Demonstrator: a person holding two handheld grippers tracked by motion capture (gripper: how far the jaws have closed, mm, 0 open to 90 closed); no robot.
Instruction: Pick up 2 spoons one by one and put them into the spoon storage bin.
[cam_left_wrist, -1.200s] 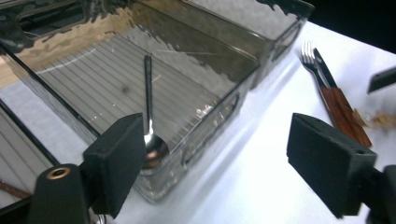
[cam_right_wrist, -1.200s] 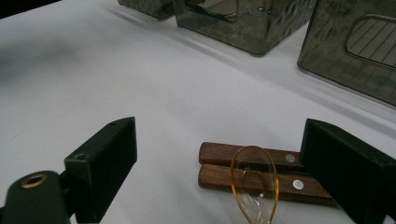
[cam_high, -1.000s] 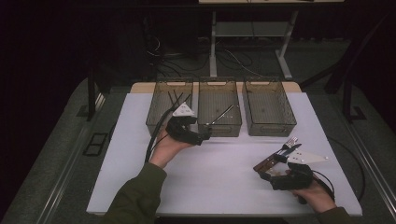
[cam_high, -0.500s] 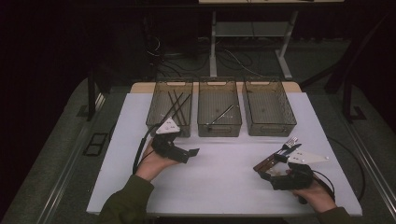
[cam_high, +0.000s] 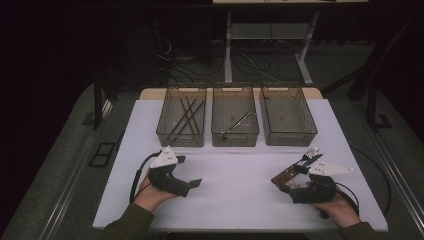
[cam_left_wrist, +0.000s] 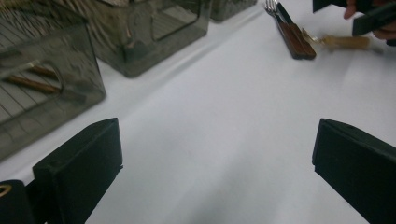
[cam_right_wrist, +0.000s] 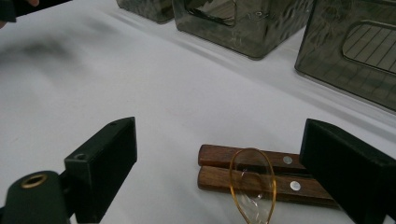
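My left gripper (cam_high: 191, 185) (cam_left_wrist: 215, 163) hovers low over the white table at the near left. Its jaws have just been opening; they stand wide with nothing between them. My right gripper (cam_high: 290, 179) (cam_right_wrist: 222, 142) is open at the near right. A fork and knife with wooden handles (cam_high: 296, 168) (cam_right_wrist: 247, 170) (cam_left_wrist: 292, 37) lie side by side between and just beyond its jaws. A clear amber plastic spoon (cam_right_wrist: 252, 186) (cam_left_wrist: 345, 42) rests across the handles. The pads touch none of them.
Three smoky see-through bins stand in a row at the back. The left bin (cam_high: 180, 140) holds dark sticks, the middle bin (cam_high: 235, 139) one silver utensil, and the right bin (cam_high: 291, 138) looks bare. A white sheet (cam_high: 235, 175) covers the table.
My left hand has drawn back from the front of the bins, moving left and toward the near edge. The right hand has stayed put.
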